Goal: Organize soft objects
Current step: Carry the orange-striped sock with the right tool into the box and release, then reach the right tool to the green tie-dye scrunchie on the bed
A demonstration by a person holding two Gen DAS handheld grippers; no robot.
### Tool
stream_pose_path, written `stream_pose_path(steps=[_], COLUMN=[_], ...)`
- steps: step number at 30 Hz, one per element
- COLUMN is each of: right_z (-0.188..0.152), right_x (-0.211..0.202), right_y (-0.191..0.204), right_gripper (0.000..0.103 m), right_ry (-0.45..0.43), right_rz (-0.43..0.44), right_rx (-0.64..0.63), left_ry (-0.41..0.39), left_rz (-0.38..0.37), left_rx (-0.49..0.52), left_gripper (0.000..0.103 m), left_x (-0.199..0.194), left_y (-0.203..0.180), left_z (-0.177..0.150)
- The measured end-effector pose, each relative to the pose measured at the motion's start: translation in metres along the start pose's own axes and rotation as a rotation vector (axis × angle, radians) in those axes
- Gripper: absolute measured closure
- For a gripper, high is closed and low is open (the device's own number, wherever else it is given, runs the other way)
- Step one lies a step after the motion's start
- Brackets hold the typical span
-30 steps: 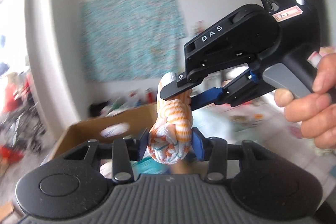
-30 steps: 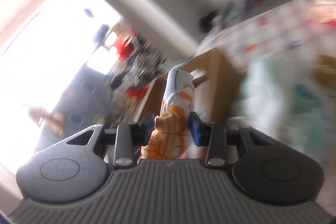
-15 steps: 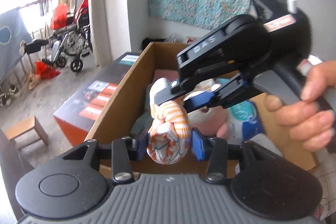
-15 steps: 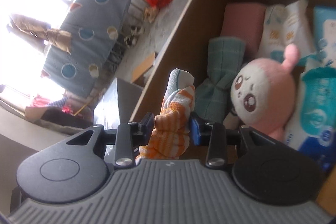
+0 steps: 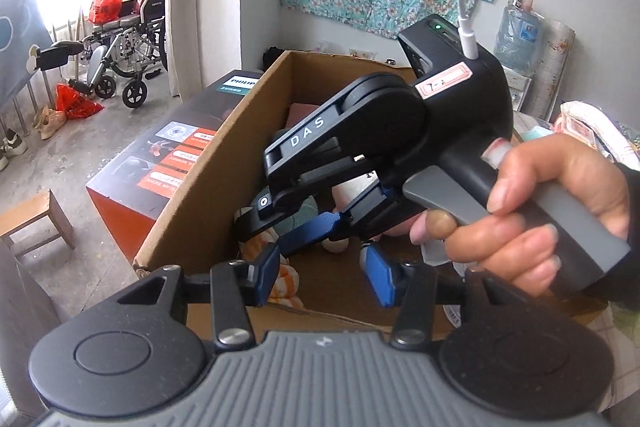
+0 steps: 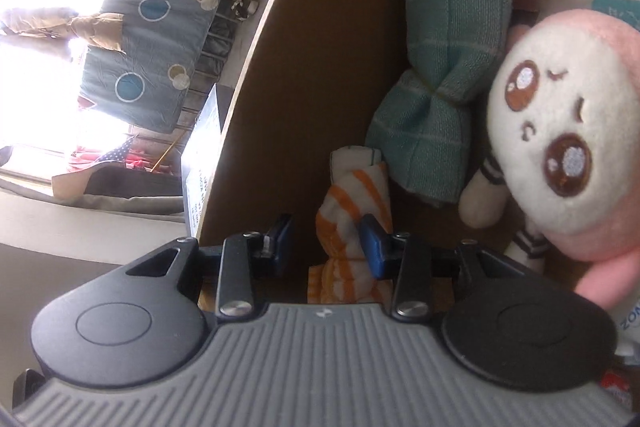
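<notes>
Cardboard box (image 5: 208,183) stands open beside an orange Philips carton (image 5: 160,163), its inner wall on the left of both views. The left tongs (image 5: 320,277) hover over its near edge with jaws opening; nothing sits between the blue pads, and the orange-striped cloth bundle (image 5: 286,277) lies just beyond the left pad on the box floor. The right tongs (image 6: 326,241) reach into the box, spread; the bundle (image 6: 352,211) rests between them, touching only the right pad. Further right lie a teal checked cloth (image 6: 444,75), then a pink plush doll (image 6: 560,147). A hand (image 5: 548,211) grips the right tongs' handle.
</notes>
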State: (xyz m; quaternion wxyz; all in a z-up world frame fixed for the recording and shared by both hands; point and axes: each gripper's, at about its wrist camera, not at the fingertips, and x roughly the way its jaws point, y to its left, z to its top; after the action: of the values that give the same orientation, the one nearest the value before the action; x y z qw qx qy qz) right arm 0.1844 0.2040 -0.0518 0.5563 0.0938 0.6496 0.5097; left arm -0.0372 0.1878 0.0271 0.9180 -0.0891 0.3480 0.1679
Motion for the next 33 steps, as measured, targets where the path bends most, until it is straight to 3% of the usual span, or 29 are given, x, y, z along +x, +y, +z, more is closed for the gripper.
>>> stream_pose_path(steps=[6,11,16,21,25,29,33], right_z=[-0.006,-0.037,-0.091,-0.152,-0.209,-0.274,-0.325], right_x=[-0.025,-0.088,-0.161,-0.247,-0.307,-0.348,-0.368], right_y=[0.000,0.007,0.002,-0.021,-0.058,-0.102,-0.147], right_gripper=[0.065,0.061,0.058,0.057,0.057,0.057,0.057], right_ry=[-0.074,-0.265,-0.483,-0.656,-0.773,-0.870,-0.918], right_rz=[0.019,0.046,-0.010,-0.191,-0.334,-0.449,-0.588], right_rx=[0.001,-0.036,-0.066,-0.066,0.021,0.153,0.285], left_ry=[-0.029,-0.091,-0.117,-0.135,-0.133,-0.111,-0.071], left_rz=[-0.014,-0.070,-0.197,-0.369,-0.488,-0.606,-0.662], left_rx=[0.032,0.073,0.140,0.239,0.311,0.374,0.424], left_gripper=[0.042,0.032,0.030,0.030,0.030,0.030,0.030], left_x=[0.001,-0.008,-0.012,-0.014,-0.011,-0.002,0.010], left_y=[-0.006,-0.026,-0.066,-0.126,-0.174,-0.219,-0.259], left_z=[0.002,0.004,0.005,-0.003,-0.015,-0.033,-0.057])
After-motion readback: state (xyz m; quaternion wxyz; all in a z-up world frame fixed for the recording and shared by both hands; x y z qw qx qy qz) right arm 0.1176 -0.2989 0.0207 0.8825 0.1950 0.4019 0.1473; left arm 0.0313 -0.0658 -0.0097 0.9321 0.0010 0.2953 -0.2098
